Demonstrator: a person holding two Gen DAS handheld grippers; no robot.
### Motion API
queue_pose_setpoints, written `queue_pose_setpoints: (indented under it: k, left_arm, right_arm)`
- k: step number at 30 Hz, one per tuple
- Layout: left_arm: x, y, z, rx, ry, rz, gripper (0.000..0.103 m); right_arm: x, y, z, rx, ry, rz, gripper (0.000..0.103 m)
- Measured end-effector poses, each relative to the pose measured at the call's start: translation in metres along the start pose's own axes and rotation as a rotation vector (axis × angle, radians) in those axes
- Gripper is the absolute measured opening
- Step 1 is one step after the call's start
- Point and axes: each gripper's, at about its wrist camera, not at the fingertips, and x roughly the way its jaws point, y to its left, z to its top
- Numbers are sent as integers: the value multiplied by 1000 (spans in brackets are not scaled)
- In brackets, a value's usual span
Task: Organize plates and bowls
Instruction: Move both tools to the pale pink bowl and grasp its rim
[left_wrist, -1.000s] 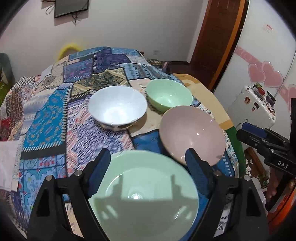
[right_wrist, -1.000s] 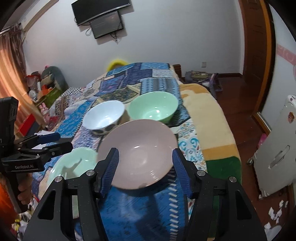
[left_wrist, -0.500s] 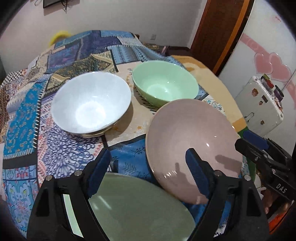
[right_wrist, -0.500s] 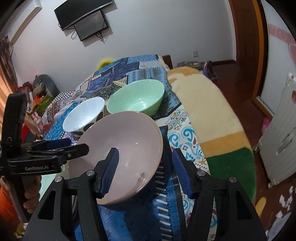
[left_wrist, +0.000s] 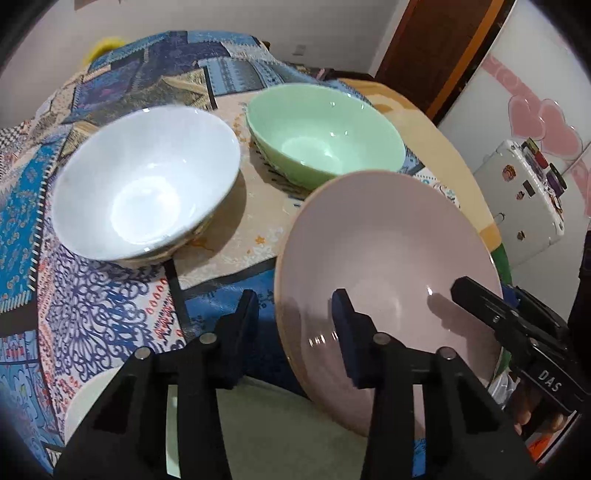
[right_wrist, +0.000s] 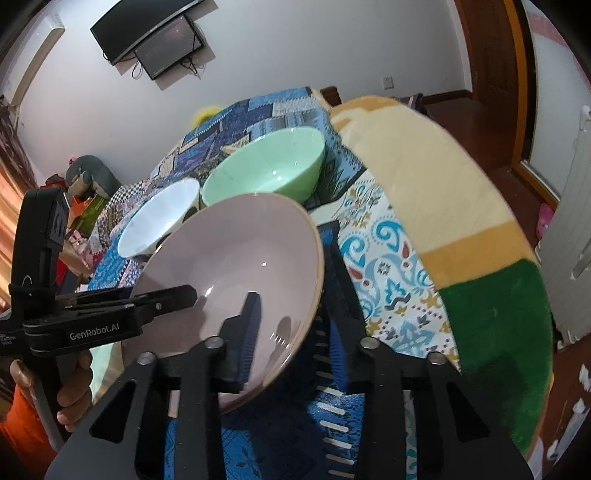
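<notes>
A pink plate (left_wrist: 384, 258) is tilted up off the patterned blanket. My left gripper (left_wrist: 295, 317) straddles its left rim, one finger inside, one outside, jaws partly closed. My right gripper (right_wrist: 291, 314) straddles its right rim (right_wrist: 314, 280) the same way. The plate also shows in the right wrist view (right_wrist: 229, 254). Behind stand a white bowl (left_wrist: 144, 184) and a green bowl (left_wrist: 325, 136). A pale green plate (left_wrist: 280, 428) lies under my left gripper.
The dishes sit on a bed with a blue patchwork blanket (left_wrist: 103, 295) and a cream, yellow and green blanket (right_wrist: 461, 221) at its right edge. A white cabinet (left_wrist: 524, 199) stands to the right. A wall TV (right_wrist: 151, 40) hangs behind.
Both grippers moved in onto the pink plate's opposite rims and narrowed their jaws. The plate tipped up from lying flat. The green plate slid under my left gripper's view.
</notes>
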Motion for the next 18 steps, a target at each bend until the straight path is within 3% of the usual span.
queue_pose_setpoints:
  k: [6, 10, 18]
  left_arm:
    - [1, 2, 1, -19, 12, -7, 39]
    - [2, 1, 1, -11, 25, -32, 20]
    - [-3, -5, -2, -3, 16, -22, 20]
  right_arm:
    - [-2, 0, -1, 13, -15, 1, 23]
    - [-2, 1, 0, 16, -22, -7, 22]
    - [-8, 4, 1, 26, -38, -18, 21]
